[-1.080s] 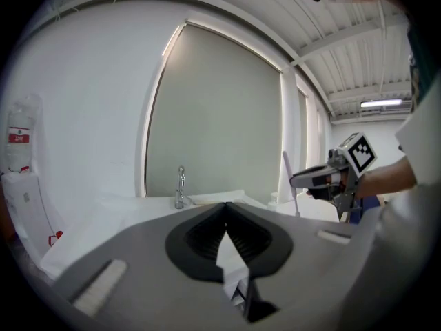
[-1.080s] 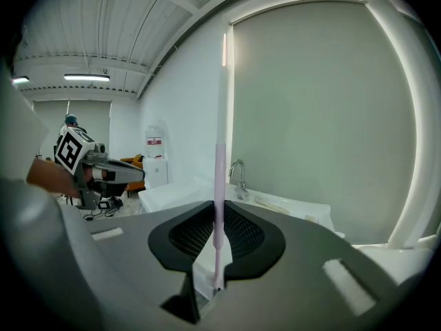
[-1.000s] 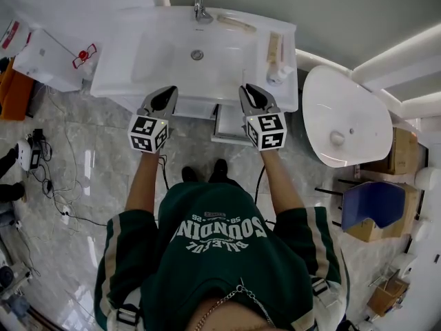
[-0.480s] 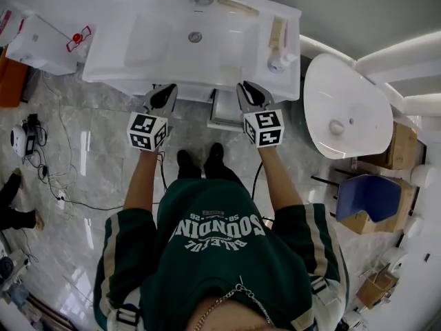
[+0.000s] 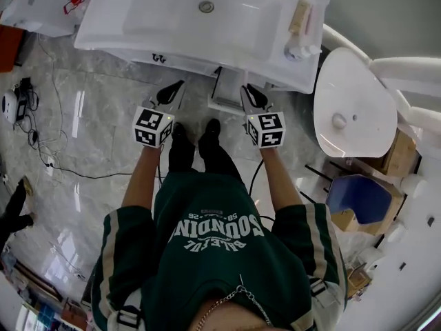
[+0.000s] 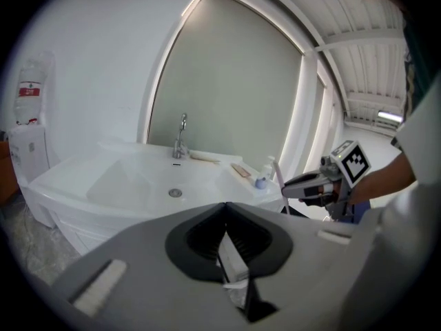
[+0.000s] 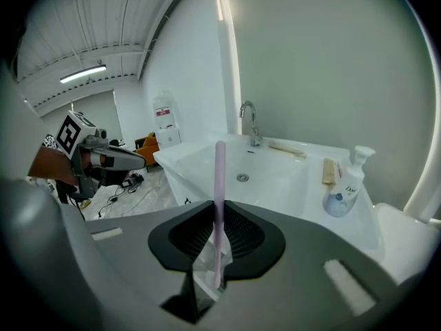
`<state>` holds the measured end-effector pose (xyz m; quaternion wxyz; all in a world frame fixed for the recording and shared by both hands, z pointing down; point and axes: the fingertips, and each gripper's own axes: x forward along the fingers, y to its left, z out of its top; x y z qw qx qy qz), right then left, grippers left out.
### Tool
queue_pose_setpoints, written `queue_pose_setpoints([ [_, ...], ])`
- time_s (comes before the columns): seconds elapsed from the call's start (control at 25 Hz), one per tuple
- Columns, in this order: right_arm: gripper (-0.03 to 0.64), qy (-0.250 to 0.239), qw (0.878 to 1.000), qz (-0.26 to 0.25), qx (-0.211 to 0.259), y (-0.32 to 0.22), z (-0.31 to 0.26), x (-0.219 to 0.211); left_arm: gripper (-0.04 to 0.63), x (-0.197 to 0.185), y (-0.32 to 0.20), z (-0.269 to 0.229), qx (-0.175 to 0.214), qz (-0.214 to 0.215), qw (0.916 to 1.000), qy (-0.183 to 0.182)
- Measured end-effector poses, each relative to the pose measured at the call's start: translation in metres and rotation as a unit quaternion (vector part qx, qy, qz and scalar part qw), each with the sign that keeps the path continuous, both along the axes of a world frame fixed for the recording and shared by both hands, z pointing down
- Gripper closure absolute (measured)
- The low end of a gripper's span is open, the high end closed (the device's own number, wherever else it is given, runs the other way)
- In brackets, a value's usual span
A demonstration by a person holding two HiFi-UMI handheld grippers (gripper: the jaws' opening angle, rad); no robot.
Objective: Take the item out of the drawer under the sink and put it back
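My right gripper [image 7: 217, 207] is shut on a thin pink stick [image 7: 220, 178] that stands upright out of its jaws, with clear wrapping at its lower end. In the left gripper view the same stick [image 6: 278, 176] rises from the right gripper [image 6: 288, 185]. My left gripper [image 6: 224, 207] is shut with nothing sticking out past its tips. In the head view both grippers, left [image 5: 175, 87] and right [image 5: 249, 91], hang over the floor just in front of the white sink [image 5: 158, 19]. A white drawer unit [image 5: 226, 92] juts out below the sink between them.
A soap pump bottle [image 7: 342, 197] and a wooden brush [image 5: 300, 16] lie on the sink's right ledge. To the right stands a white toilet [image 5: 351, 109], with a blue seat [image 5: 358, 198] behind it. A water dispenser [image 5: 41, 2] and floor cables [image 5: 41, 143] are at the left.
The person has stepped back: the sink has slid up the head view, and both grippers have drawn away from its front edge to over the floor. Both stay shut.
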<state>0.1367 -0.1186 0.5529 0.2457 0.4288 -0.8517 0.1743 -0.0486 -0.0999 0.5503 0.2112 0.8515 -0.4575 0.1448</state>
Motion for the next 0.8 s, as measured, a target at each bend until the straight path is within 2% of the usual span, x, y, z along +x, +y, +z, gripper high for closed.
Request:
queue_pose_setpoints([
  [0.4,0.566,0.051,0.994,-0.083,-0.057,0.006,0.081,-0.015,0.546,-0.002,0.021,0.038,-0.037,-0.032,0.9988,0.009],
  [0.6,0.566,0.073,0.984,-0.124,-0.107,0.008,0.141,-0.023,0.546,-0.010,0.035,0.060,-0.056,-0.047,0.9973,0.004],
  [0.8,0.566,0.107,0.972,-0.130,-0.163,0.000,0.205,-0.016,0.546,-0.016,0.044,0.077,-0.070,-0.070,0.9951,0.005],
])
